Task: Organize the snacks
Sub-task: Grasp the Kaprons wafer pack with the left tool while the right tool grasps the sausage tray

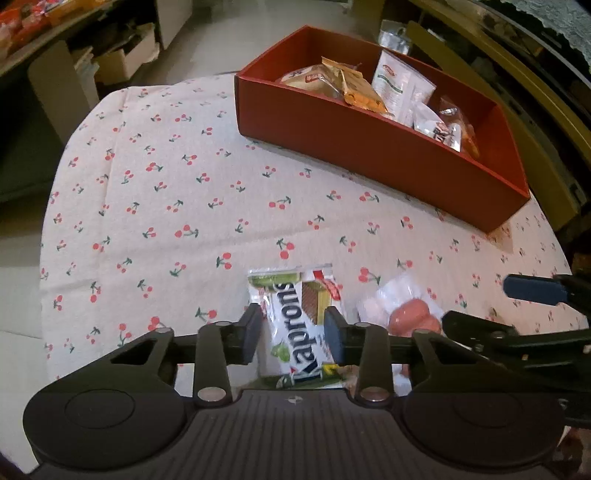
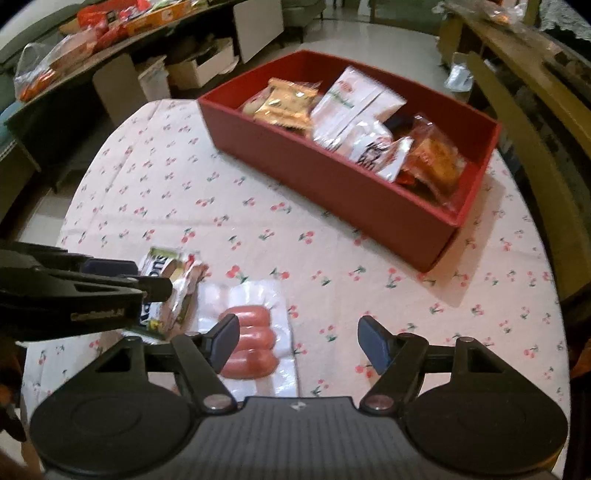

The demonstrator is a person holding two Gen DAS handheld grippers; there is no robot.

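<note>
A wafer packet (image 1: 301, 314) marked "Kaprorons" lies between the fingers of my left gripper (image 1: 293, 332), which is shut on it. It also shows in the right wrist view (image 2: 173, 284). A clear packet of pink sausages (image 2: 251, 339) lies on the cherry-print cloth beside the wafers; it shows in the left wrist view (image 1: 410, 314) too. My right gripper (image 2: 299, 343) is open and empty, its left finger over the sausages. A red box (image 1: 369, 147) holding several snack packets stands at the far right of the table, also in the right wrist view (image 2: 332, 184).
The round table (image 1: 166, 184) has a cherry-print cloth. A yellow chair (image 2: 535, 147) stands close to the right of the box. Shelves with cartons and snack bags (image 2: 92, 33) lie beyond the table's far left edge.
</note>
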